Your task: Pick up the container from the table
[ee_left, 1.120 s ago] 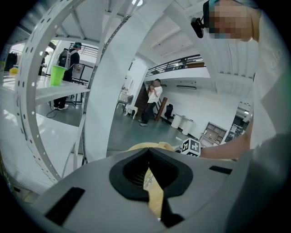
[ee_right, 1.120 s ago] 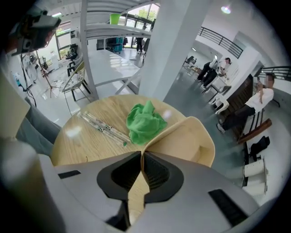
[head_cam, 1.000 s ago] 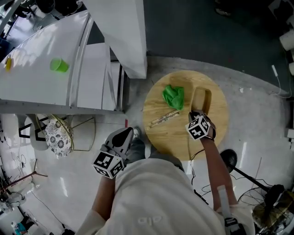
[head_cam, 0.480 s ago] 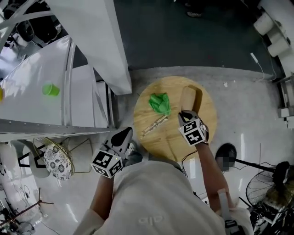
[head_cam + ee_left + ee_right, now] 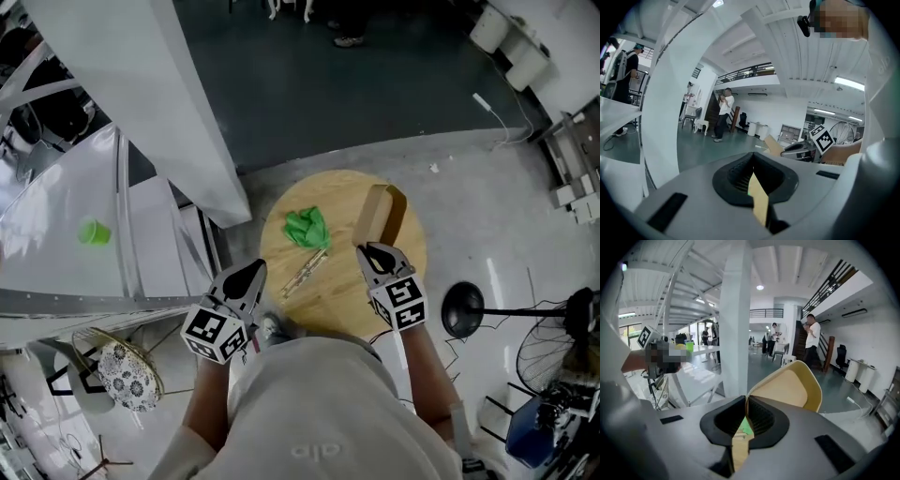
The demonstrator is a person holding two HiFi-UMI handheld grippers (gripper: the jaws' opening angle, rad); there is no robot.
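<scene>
1. A white column (image 5: 141, 103) slants across the far left, its top cut off by the frame edge.
2. The round wooden table (image 5: 342, 295) stands on the floor in the middle; its near edge is hidden by the person's body.
3. The tan container (image 5: 378, 214) (image 5: 787, 385) is over the table's far right part, tilted. Whether its base is clear of the wood cannot be made out.
4. The right gripper (image 5: 367, 249) (image 5: 746, 401) has its jaws pinched together on the container's thin near edge.
5. The left gripper (image 5: 255, 270) (image 5: 752, 164) hangs off the table's near left rim, jaws closed with nothing between them.
6. A crumpled green cloth (image 5: 305, 228) lies left of the container, apart from it.
7. A thin clear packet (image 5: 305, 270) lies just near of the cloth, its contents too small to tell.
</scene>
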